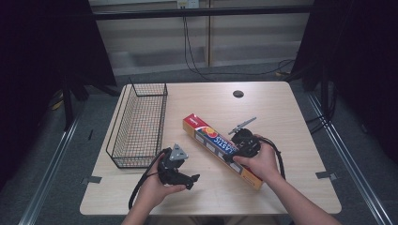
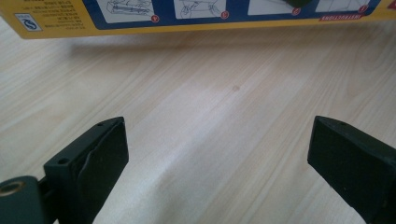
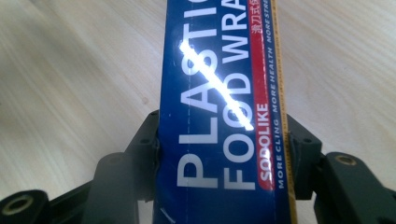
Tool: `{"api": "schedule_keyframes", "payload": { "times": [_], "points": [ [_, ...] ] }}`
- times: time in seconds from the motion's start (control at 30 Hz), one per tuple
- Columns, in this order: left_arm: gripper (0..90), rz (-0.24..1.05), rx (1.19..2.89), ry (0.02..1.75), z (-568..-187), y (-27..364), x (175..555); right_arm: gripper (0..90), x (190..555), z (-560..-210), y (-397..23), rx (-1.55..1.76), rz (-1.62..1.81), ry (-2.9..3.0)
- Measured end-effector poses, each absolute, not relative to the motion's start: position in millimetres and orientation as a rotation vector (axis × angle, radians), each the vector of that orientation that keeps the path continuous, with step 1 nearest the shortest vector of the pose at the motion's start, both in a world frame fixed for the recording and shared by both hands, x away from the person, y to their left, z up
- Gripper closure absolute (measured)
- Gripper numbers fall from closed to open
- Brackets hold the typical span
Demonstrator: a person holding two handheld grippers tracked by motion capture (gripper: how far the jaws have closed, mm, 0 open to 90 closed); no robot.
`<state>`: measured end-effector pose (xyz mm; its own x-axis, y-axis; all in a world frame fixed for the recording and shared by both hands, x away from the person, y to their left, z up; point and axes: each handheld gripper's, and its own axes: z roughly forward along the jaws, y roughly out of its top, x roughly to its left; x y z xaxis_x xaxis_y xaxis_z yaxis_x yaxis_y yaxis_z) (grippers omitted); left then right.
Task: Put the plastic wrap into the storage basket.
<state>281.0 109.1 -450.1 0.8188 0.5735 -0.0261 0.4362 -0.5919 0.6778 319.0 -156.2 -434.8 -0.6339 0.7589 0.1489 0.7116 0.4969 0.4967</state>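
Note:
A long blue, red and yellow box of plastic food wrap (image 1: 220, 147) lies slantwise across the middle of the table. My right gripper (image 1: 239, 151) is shut on it near its middle; in the right gripper view both black jaws press on the sides of the box (image 3: 219, 116). My left gripper (image 1: 191, 180) sits low near the table's front edge, pointing right, with its jaws wide open and bare wood between them (image 2: 217, 154). The yellow underside edge of the box (image 2: 196, 14) crosses the top of the left gripper view.
A black wire basket (image 1: 141, 124) stands on the left part of the wooden table (image 1: 281, 112). A round cable hole (image 1: 238, 93) is near the far edge. Cables trail from both grippers over the front edge.

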Motion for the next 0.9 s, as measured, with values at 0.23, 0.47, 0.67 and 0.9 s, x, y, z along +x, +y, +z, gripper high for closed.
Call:
{"api": "schedule_keyframes", "payload": {
  "times": [0.23, 0.47, 0.67, 0.9],
  "points": [
    [4.0, 0.23, 2.292, 0.716, -435, 107, 289, 44.2, 316, -423, -167, 1.24, 0.858, 2.671],
    [0.2, 0.159, 2.296, 0.631, -413, 103, 298, 44.2, 310, -416, -172, 1.132, 0.852, 2.737],
    [0.2, 0.131, 2.302, 0.527, -390, 91, 305, 44.1, 304, -407, -175, 1.067, 0.891, 2.767],
    [1.6, 0.182, 2.329, 0.415, -368, 74, 313, 44.1, 302, -400, -179, 1.01, 0.91, 2.789]
  ]
}}
